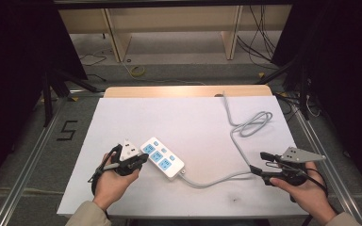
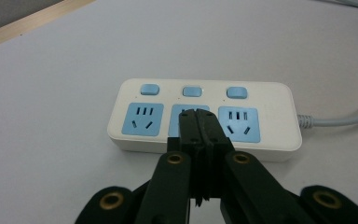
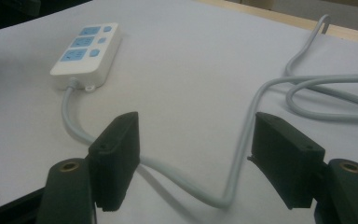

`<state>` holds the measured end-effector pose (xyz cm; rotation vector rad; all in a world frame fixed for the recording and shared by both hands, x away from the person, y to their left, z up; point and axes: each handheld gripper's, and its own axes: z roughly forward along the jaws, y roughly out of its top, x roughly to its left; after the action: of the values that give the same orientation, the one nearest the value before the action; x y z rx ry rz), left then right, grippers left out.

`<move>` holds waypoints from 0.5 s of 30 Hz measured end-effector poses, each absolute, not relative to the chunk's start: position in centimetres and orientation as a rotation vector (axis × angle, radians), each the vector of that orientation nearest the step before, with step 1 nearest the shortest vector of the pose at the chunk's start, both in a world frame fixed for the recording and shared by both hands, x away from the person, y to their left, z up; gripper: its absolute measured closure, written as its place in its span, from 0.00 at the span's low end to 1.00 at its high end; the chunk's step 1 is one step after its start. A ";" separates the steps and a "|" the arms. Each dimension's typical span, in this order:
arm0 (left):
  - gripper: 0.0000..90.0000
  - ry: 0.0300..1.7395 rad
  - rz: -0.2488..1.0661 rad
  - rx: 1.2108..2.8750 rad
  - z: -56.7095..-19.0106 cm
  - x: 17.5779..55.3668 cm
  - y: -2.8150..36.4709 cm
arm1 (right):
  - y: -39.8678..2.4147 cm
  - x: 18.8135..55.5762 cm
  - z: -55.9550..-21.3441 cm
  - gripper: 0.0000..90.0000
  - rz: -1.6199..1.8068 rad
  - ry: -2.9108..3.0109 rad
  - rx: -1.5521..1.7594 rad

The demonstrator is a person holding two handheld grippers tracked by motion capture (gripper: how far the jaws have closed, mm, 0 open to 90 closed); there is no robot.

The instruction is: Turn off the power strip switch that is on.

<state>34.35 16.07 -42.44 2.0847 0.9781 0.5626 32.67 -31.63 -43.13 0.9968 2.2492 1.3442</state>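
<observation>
Left gripper [image 2: 200,122] fingers pressed together, empty, above the power strip [image 2: 204,116] — right gripper [image 3: 196,161] fingers wide, straddling its cable [image 3: 186,179].

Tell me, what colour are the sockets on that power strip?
Light blue, on the white power strip; clearest in the left gripper view.

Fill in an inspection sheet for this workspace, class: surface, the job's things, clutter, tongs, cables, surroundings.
Surface: white table top, a small dark mark near the front edge.
Job's things: white power strip with three blue sockets and three blue switches, lying flat, nothing plugged in.
Clutter: nothing seen.
Tongs: left tongs shut, empty, tips in front of the middle socket; right tongs open, the cord lying between their jaws, unpinched.
Cables: grey cord runs from the strip, loops at the far right and goes over the back edge.
Surroundings: wooden shelving and loose floor wires behind the table.
</observation>
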 end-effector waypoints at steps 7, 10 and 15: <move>1.00 1.003 0.544 2.101 -42.5 34.8 16.0 | -31.6 32.7 -43.1 0.36 1.342 2.253 0.995; 1.00 1.006 0.545 2.107 -42.5 35.1 16.0 | -31.6 32.7 -43.1 0.36 1.342 2.253 0.996; 1.00 1.009 0.547 2.110 -42.4 35.4 15.9 | -31.6 32.7 -43.1 0.36 1.344 2.252 0.996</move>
<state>35.43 15.91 -42.43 2.1095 1.0091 0.5469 32.67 -31.60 -43.13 0.9962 2.2516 1.3438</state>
